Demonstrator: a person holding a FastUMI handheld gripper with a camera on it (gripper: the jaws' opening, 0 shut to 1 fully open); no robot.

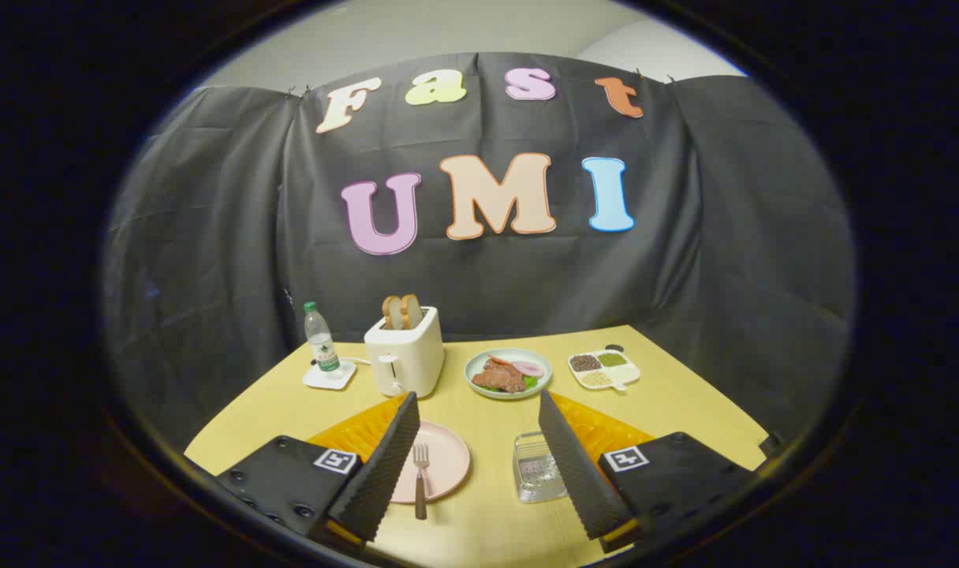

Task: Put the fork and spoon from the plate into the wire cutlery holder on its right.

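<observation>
The yellow table [684,410] carries a toaster [404,359] at the far left. The gripper [479,465] hangs wide open, holding nothing. Between its fingers sits the pink plate [448,457], the wire cutlery holder [536,467] to its right. A fork [421,477] lies on the plate.

Toaster [404,359], bottle [320,341], food plate [508,373]
</observation>
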